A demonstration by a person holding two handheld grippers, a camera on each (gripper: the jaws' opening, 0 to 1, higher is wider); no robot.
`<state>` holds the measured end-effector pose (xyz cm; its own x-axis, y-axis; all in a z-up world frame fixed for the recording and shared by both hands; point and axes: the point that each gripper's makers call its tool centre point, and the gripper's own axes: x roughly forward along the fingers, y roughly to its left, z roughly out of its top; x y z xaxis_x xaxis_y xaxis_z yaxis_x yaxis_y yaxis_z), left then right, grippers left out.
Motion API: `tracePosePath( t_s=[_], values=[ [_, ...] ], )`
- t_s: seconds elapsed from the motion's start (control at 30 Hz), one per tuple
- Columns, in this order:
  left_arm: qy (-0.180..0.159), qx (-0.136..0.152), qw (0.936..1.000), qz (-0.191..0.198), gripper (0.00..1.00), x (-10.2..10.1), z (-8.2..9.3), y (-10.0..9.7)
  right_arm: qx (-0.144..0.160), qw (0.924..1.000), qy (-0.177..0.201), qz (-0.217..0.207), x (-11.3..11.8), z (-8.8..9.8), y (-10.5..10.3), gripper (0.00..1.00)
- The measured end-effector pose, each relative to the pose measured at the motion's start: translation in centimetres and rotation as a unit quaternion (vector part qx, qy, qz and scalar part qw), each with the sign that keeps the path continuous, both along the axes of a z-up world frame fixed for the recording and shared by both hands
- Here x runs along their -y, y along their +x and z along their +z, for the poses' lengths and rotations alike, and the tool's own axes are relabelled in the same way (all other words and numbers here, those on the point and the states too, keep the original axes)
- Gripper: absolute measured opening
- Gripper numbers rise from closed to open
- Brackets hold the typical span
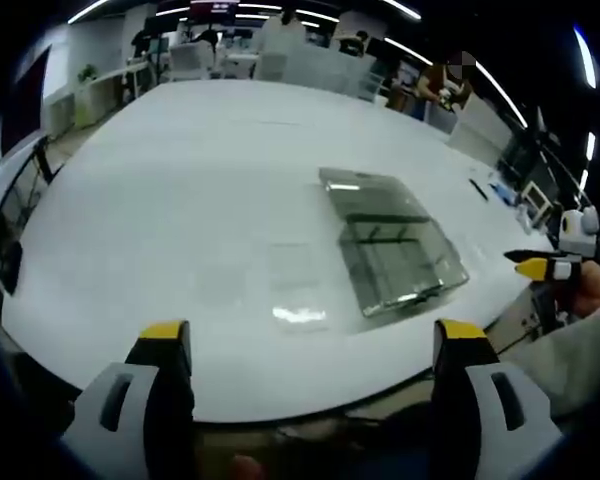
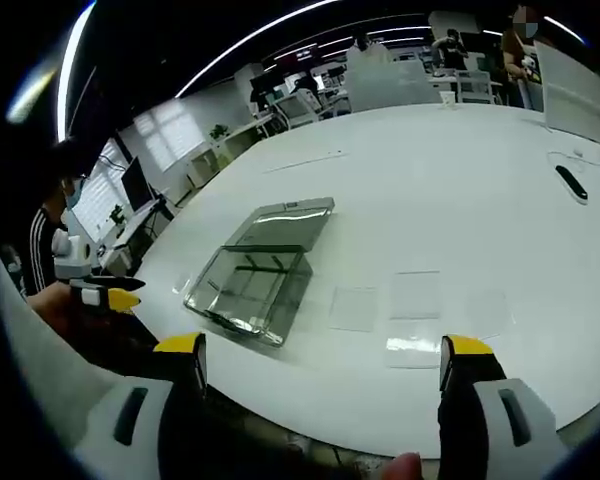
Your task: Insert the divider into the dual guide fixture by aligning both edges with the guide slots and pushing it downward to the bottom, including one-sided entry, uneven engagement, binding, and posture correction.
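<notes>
I see a wide white bench (image 1: 180, 200) in an open office, with ceiling light strips and desks behind. The clear fixture (image 1: 390, 245) sits near the bench's near edge, glassy and box-like. A clear divider (image 1: 298, 285) lies flat just beside it. My left gripper (image 1: 315, 345) and right gripper (image 2: 320, 360) are both spread apart, grasping nothing.

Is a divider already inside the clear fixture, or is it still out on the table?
Still out. The clear dividers lie flat on the white table, beside the fixture; both tools are open, holding nothing.
</notes>
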<state>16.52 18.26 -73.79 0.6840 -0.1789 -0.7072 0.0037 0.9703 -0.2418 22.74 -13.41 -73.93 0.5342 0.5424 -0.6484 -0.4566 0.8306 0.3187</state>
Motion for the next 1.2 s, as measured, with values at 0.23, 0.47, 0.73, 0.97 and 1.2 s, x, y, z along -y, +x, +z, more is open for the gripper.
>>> tracePosePath(
  t_s=[0.23, 0.47, 0.73, 0.97, 1.2],
  values=[
    [-0.001, 0.000, 1.0000, 0.000, 0.98, 0.06, -0.07, 0.03, 0.001, 1.0000, 0.000, -0.002, 0.16, 0.04, 0.00, 0.96],
    [-0.003, -0.003, 1.0000, 0.001, 0.98, 0.11, -0.20, -0.08, 0.002, 1.0000, 0.002, -0.003, 0.25, 0.08, 0.01, 0.96],
    [-0.003, 0.000, 1.0000, 0.000, 0.98, 0.00, -0.01, 0.16, 0.002, 1.0000, 0.001, -0.001, 0.12, 0.10, -0.01, 0.96],
    [-0.002, -0.003, 1.0000, -0.001, 0.97, 0.02, 0.10, 0.06, 0.001, 1.0000, 0.001, 0.000, 0.14, 0.15, -0.10, 0.95],
    [-0.002, -0.003, 1.0000, -0.002, 0.97, 0.06, 0.20, 0.10, 0.001, 1.0000, -0.001, 0.000, 0.30, 0.13, -0.07, 0.95]
  ],
)
